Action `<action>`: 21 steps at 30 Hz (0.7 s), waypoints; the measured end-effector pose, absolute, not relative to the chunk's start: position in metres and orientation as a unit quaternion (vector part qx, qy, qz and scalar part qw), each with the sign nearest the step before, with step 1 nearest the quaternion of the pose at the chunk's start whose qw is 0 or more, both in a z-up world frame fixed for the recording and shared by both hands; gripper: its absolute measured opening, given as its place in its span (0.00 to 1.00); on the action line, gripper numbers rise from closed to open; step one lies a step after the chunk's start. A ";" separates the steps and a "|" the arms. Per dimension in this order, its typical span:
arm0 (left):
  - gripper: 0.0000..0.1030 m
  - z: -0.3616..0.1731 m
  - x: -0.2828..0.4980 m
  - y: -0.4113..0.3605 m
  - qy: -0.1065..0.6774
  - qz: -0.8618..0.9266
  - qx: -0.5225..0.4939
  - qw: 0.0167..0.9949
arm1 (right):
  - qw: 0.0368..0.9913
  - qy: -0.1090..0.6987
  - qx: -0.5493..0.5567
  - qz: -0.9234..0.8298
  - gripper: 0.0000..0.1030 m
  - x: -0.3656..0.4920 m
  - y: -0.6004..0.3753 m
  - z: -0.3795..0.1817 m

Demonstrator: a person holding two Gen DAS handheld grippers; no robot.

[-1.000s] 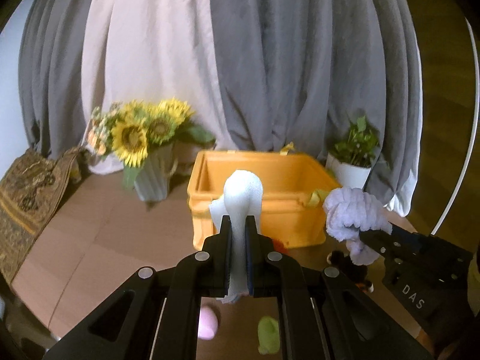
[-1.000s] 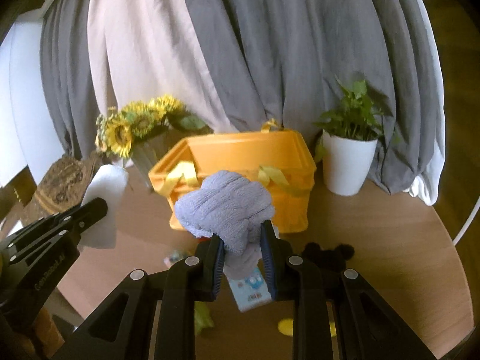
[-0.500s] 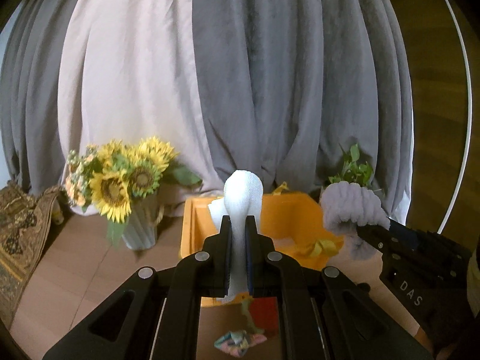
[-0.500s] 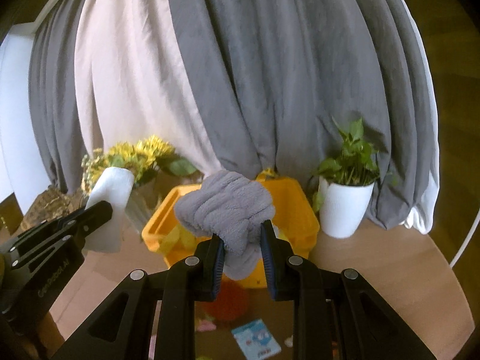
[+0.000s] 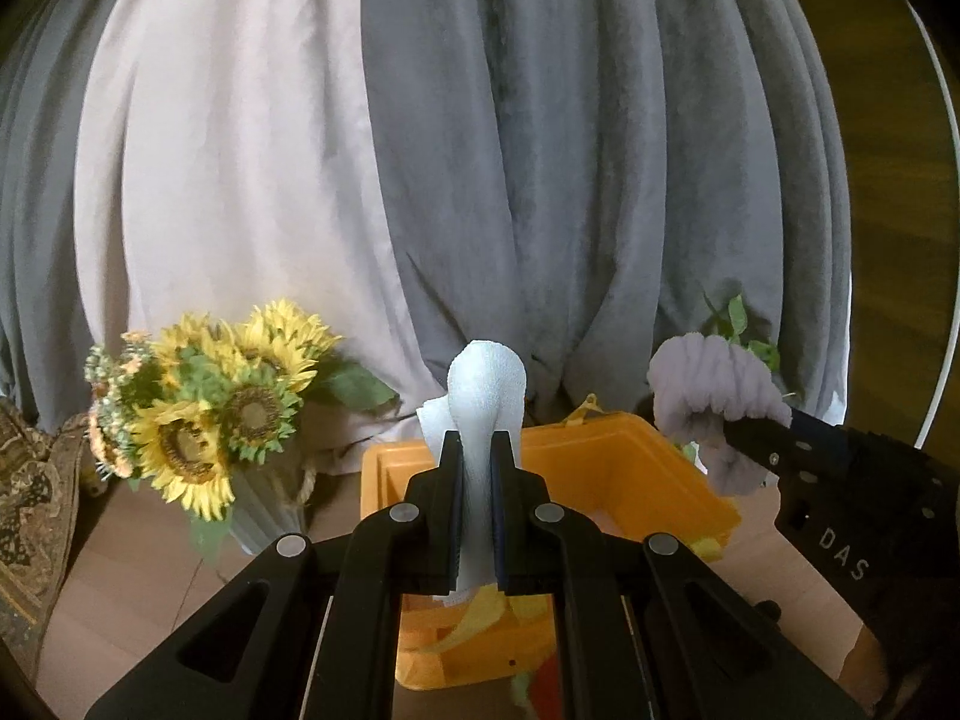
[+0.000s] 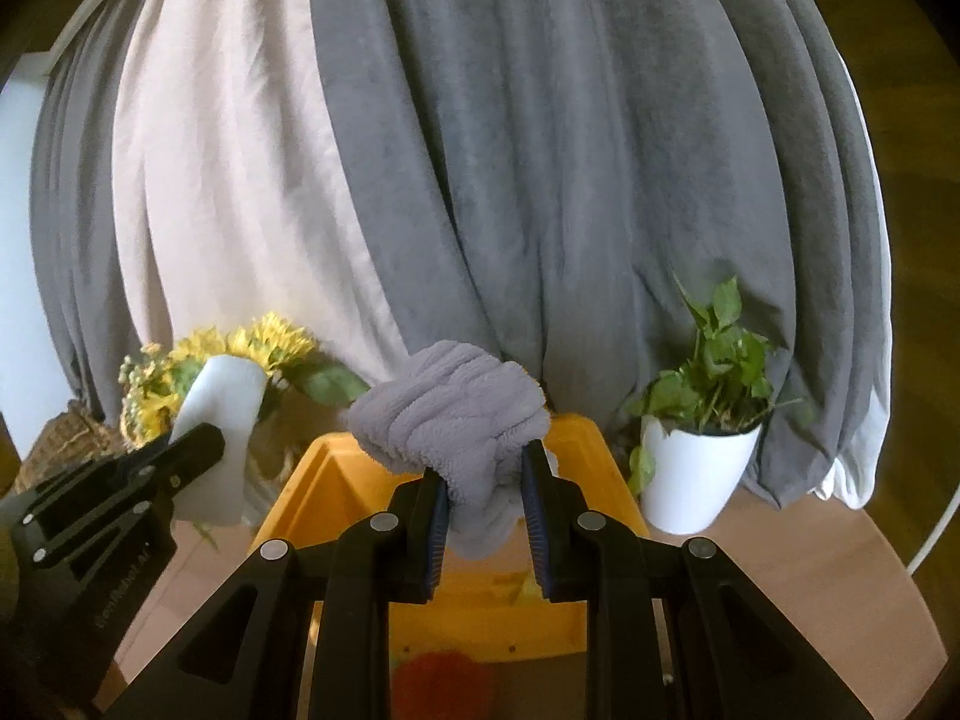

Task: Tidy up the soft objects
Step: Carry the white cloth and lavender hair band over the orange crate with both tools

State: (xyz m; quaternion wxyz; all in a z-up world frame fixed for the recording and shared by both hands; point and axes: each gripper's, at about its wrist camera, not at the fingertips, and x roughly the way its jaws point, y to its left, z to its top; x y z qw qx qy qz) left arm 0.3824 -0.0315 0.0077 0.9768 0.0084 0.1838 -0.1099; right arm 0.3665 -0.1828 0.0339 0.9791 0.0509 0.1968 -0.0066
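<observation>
— What had changed since a second earlier?

— I had lifted both tongs and carried them toward the open orange plastic crate point(image 5: 630, 468); it had sat farther ahead before, and now its near rim lay right under my fingers in both wrist views.

— And what were your tongs doing?

— My left gripper point(image 5: 477, 480) was pinching a folded white cloth point(image 5: 486, 396), its jaws pressed close on the fabric. My right gripper point(image 6: 483, 498) was clamped on a bunched lavender fleece cloth point(image 6: 456, 426), jaws held a little wider by the thick bundle. Both cloths hung in the air above the crate's near edge, not yet inside.

— How far along was the tidying?

— I judged it partway. Some yellow fabric point(image 5: 474, 612) already lay in the crate. My two cloths still needed dropping in, and something red point(image 6: 438, 675) showed on the wooden table point(image 6: 780, 570) before the crate's front wall, too blurred to name.
</observation>
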 end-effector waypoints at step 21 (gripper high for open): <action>0.10 -0.045 0.471 -0.053 0.295 -0.117 0.039 0.948 | 0.939 0.340 0.048 0.007 0.24 0.461 -0.191 -0.019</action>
